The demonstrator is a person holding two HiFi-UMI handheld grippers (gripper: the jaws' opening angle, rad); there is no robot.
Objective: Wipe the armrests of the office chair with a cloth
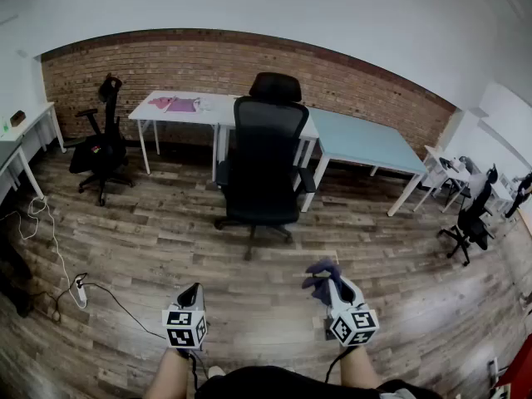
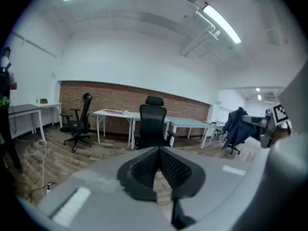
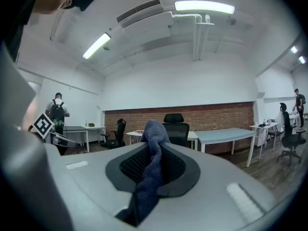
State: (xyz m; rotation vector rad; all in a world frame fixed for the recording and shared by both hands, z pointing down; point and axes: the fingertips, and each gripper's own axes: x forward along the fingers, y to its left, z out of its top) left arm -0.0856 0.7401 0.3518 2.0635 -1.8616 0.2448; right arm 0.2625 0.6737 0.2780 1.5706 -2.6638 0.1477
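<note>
Blue cloth point(image 3: 153, 143) hangs pinched between the closed jaws of the right gripper point(image 1: 331, 288), its top bunched above them. The left gripper point(image 1: 193, 291) is beside it, jaws pressed together on nothing. Well ahead of both grippers stands the black office chair point(image 1: 264, 160), its armrests point(image 1: 306, 178) untouched, with white desks point(image 1: 191, 106) beyond.

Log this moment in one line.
stage: wiping not begun | left gripper: shut, empty | right gripper: shut on cloth | chair: ahead, clear of both grippers
</note>
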